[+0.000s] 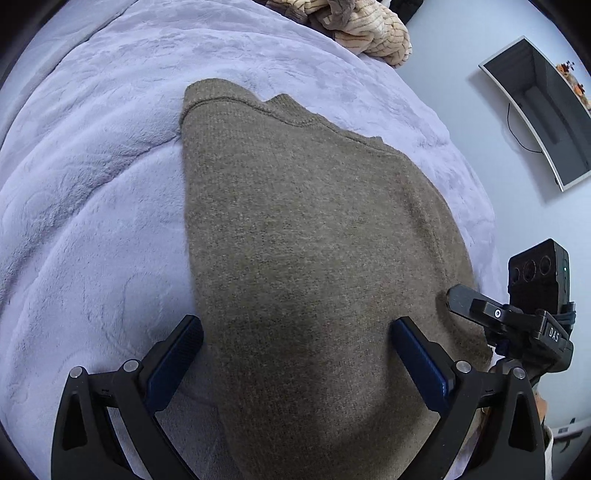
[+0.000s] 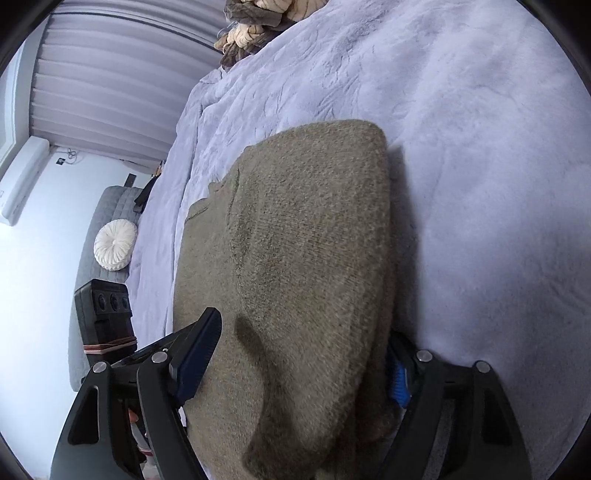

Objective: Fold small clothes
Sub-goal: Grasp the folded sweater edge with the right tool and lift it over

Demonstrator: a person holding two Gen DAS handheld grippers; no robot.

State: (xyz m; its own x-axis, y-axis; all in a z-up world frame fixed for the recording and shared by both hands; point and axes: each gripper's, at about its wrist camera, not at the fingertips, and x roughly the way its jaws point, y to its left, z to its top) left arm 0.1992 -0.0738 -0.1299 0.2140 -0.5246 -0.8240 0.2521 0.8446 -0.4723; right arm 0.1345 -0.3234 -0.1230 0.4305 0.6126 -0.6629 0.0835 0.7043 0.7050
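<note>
Olive-brown knit, that's the sweater [image 1: 314, 240], lying folded on the bed with the fuzzy lavender blanket [image 1: 92, 221] under it.

Closest to the sweater is the left gripper [image 1: 297, 332], hanging over the near end. Its jaws stand wide, blue pads well apart, one just off the sweater's left edge over the blanket and the other over the knit itself. Nothing pinched there as far as I can see.

The right gripper [image 2: 306, 343] is at the sweater's near end too, on the other side. Its jaws are spread wide as well: one pad sits on top of the knit, the other is down beside the folded edge and half hidden by it, so the fabric runs between them without being squeezed.

Further up the sweater, the collar end points away from both grippers. Past the sweater, at the far end of the bed, there's a bunched tan and brown striped blanket [image 1: 369, 29]. Off beyond the sweater's side, a round white cushion [image 2: 115, 244] sits on a grey seat.
</note>
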